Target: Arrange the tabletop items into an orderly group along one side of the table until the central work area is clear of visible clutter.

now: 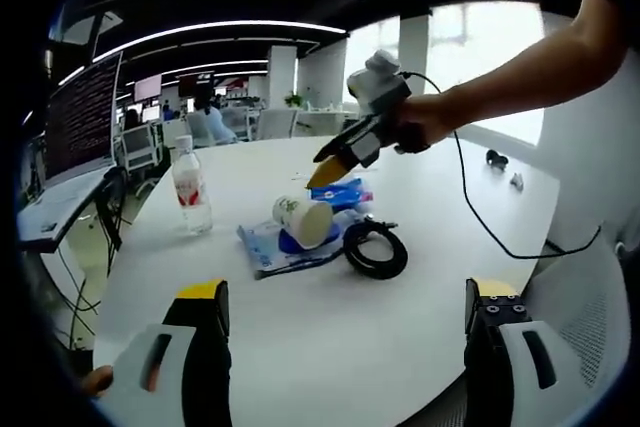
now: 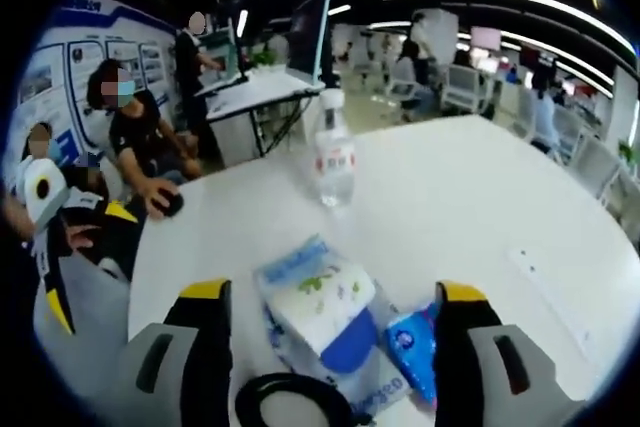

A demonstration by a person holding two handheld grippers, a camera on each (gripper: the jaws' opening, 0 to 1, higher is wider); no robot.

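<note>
On the round white table [image 1: 330, 337] a paper cup [image 1: 303, 220] lies on its side on a clear plastic packet [image 1: 262, 253] with blue print. Beside it lie a blue packet [image 1: 342, 192] and a black cable coil [image 1: 375, 250]. A water bottle [image 1: 190, 187] stands upright to the left. My left gripper [image 1: 345, 292] is open over the near table edge, well short of the items. A hand holds my right gripper [image 1: 328, 169] just above the blue packet. That right gripper [image 2: 335, 297] is open, its jaws framing the cup [image 2: 325, 312], with the blue packet [image 2: 415, 347] and coil [image 2: 290, 402] near.
The bottle [image 2: 335, 162] stands farther off. Two small dark objects [image 1: 495, 158] lie at the far table edge, and a black wire [image 1: 480, 222] trails across the top. A white strip [image 2: 550, 292] lies to one side. People sit by the table [image 2: 140, 137]; desks and chairs surround it.
</note>
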